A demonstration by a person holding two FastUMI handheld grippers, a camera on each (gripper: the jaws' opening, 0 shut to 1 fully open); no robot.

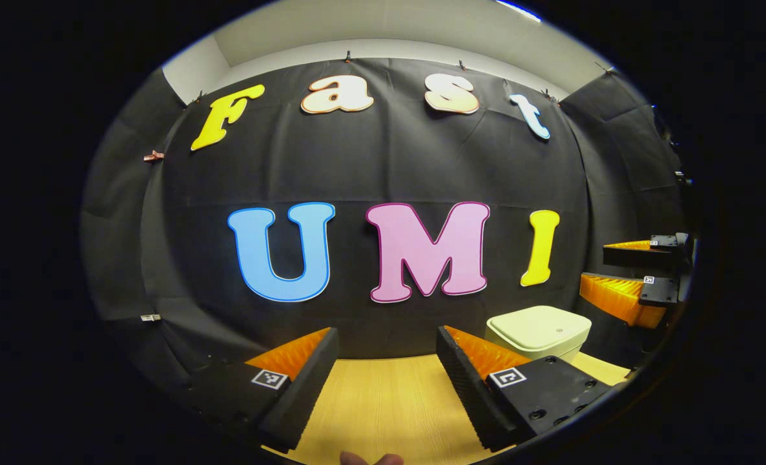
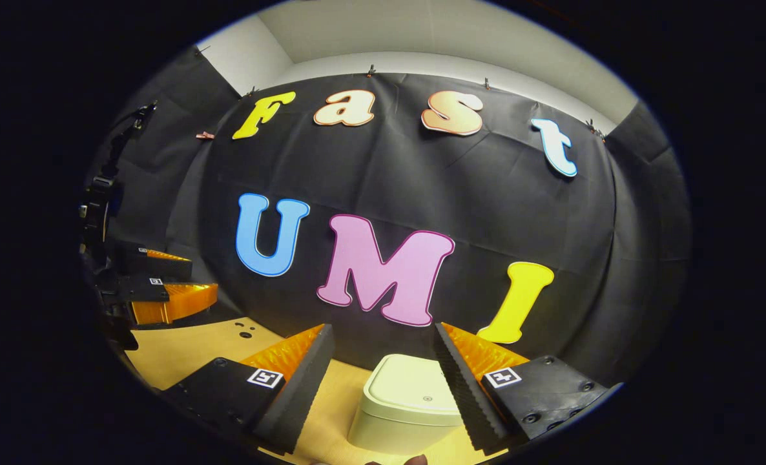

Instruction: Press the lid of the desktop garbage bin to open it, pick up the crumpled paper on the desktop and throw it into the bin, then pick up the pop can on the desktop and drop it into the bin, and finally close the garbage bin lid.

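Note:
The cream-white desktop bin point(image 1: 538, 332) stands on the wooden table point(image 1: 383, 407) against the back wall, its lid down flat. In the left gripper view my left gripper point(image 1: 388, 332) hangs open over bare table, with the bin just right of its right finger. The right gripper point(image 1: 594, 263) shows at the far right, above and beyond the bin, open. In the right gripper view my right gripper point(image 2: 383, 329) is open and hovers above the bin point(image 2: 409, 394), which sits low between its fingers, nearer the right one. The left gripper point(image 2: 202, 276) appears at the far left, open.
The black cloth wall rises straight behind the bin. Bare wooden table point(image 2: 176, 352) stretches left of the bin, with a few small holes point(image 2: 246, 330) near the wall. A fingertip of the holding hand point(image 1: 370, 458) pokes in at the bottom edge.

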